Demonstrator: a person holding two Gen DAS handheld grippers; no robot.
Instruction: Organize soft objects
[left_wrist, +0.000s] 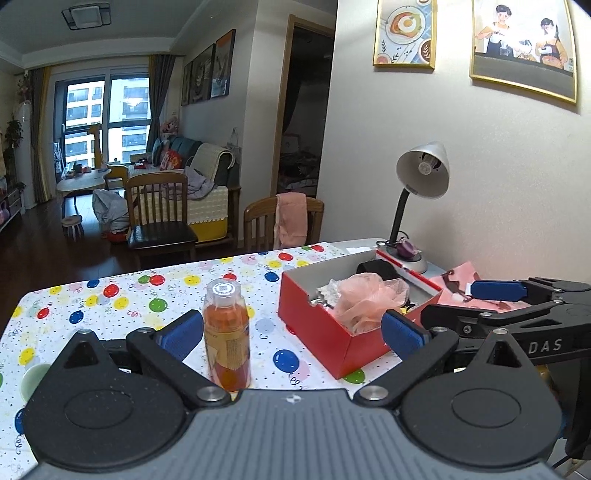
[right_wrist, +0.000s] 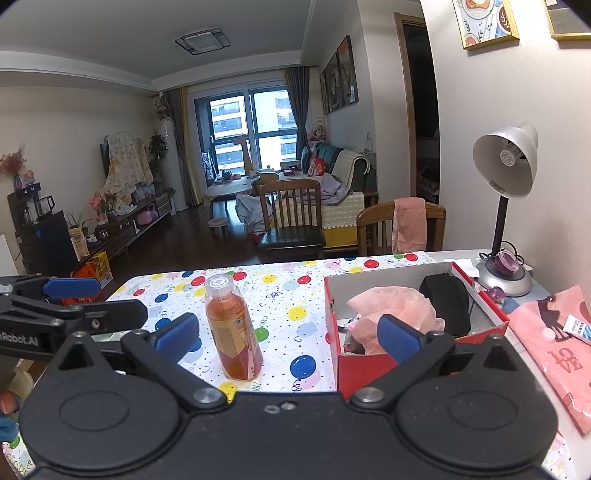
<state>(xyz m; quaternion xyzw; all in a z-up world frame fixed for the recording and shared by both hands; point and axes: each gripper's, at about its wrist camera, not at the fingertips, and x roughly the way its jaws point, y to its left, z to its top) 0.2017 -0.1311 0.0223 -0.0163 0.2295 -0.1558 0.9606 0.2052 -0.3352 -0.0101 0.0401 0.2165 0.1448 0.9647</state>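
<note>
Two wide jaws — pink mesh puff (left_wrist: 365, 299) beyond.

soft things in the red box

a pink mesh puff (left_wrist: 364, 301) sits crumpled in the open red box (left_wrist: 317, 325) on the table, a black soft item (right_wrist: 447, 301) lying behind it.

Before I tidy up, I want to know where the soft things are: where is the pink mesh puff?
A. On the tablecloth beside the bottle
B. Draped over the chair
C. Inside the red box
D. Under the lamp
C: the pink mesh puff sits inside the red box, next to a black item.
</note>
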